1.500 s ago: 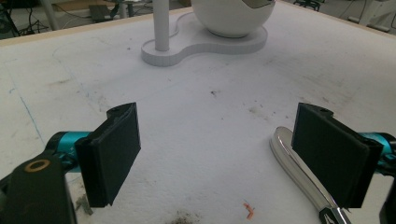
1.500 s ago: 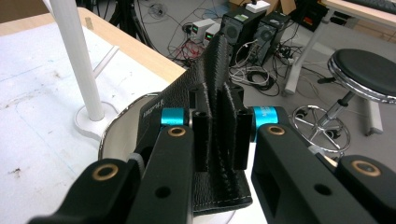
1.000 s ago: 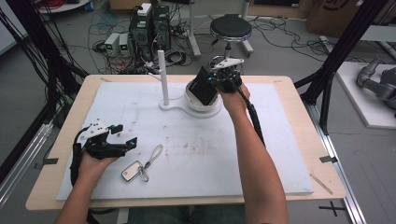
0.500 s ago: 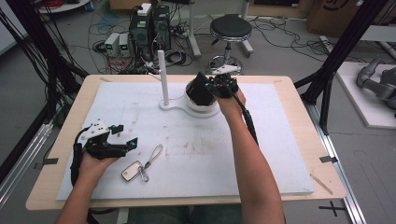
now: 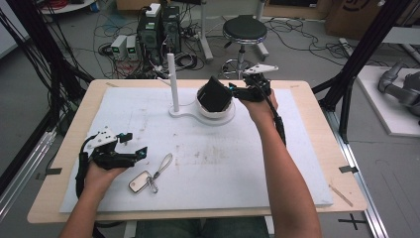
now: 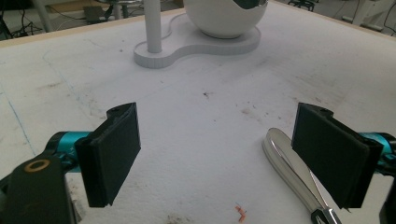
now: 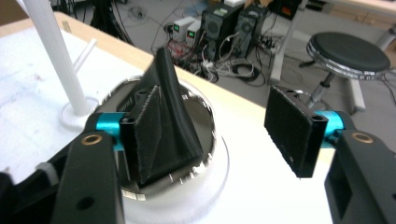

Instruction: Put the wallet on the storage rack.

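Note:
A black folded pouch [image 5: 214,94] stands on edge in the shiny bowl [image 5: 218,115] of a white stand. My right gripper [image 5: 234,92] hovers just to its right, and its jaws have just been opening. In the right gripper view the pouch [image 7: 175,112] rests against the left pad [image 7: 144,135], the far pad stands well clear, and nothing is pressed between them. My left gripper [image 5: 136,145] rests open at the near left of the table, empty, beside a key fob [image 5: 139,181] on a strap. The left gripper view shows the metal key piece [image 6: 287,165] by the right jaw.
The white post [image 5: 172,82] rises from the stand's base left of the bowl, also seen as the post [image 6: 152,23] and the post [image 7: 53,51]. A white mat [image 5: 237,163] covers the wooden table. A stool [image 5: 244,29] and computers stand beyond the far edge.
The right gripper's jaws opened and let go of the black pouch, which stays in the bowl. The right hand shifted a little right, away from the bowl. The left hand stayed still.

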Available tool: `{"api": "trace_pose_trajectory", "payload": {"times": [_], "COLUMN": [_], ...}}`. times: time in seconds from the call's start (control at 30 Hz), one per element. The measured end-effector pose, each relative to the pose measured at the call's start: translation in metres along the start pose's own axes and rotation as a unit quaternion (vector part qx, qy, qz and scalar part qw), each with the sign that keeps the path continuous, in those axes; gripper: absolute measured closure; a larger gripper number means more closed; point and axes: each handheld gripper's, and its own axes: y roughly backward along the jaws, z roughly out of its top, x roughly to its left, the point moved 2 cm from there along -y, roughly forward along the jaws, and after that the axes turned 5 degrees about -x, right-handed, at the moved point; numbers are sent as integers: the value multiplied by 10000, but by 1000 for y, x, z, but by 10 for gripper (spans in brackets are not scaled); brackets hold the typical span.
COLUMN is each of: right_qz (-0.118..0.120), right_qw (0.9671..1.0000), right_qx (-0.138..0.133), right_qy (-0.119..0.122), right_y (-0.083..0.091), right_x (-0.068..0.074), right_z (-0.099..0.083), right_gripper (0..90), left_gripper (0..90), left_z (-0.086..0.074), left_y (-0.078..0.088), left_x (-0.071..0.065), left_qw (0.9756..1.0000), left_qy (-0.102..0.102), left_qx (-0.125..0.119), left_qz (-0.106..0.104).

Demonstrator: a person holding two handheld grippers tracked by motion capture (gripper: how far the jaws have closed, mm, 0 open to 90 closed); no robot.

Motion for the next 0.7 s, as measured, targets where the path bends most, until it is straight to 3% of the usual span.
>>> {"api": "trace_pose_trajectory", "payload": {"times": [0.03,0.17,0.27,0.33,0.4,0.5,0.7], "right_qz": [7,-22,-53,-47,-55,-52,-138], "right_qw": [9999,10000,9998,9999,9999,9996,9990], "right_qx": [115,-11,125,60,29,12,8], "right_qy": [-24,-47,-159,-153,-132,-291,-417], "right_y": [7,25,36,41,50,67,88], "right_x": [-4,-13,-20,-22,-26,-35,-40], "right_z": [-2,-11,-20,-24,-30,-46,-69], "right_gripper": [362,353,309,310,309,306,297], "left_gripper": [155,155,155,155,155,155,155], "left_z": [0,-1,-1,-1,-1,0,0], "left_y": [-1,-2,-3,-4,-4,-5,-6], "left_x": [-1,-2,-3,-4,-5,-8,-9], "left_qw": [10000,10000,10000,9999,9999,9998,9998], "left_qy": [-13,-33,-33,-48,-50,-108,-125], "left_qx": [50,85,93,103,112,125,139], "left_qz": [12,16,10,0,-14,-61,-62]}}
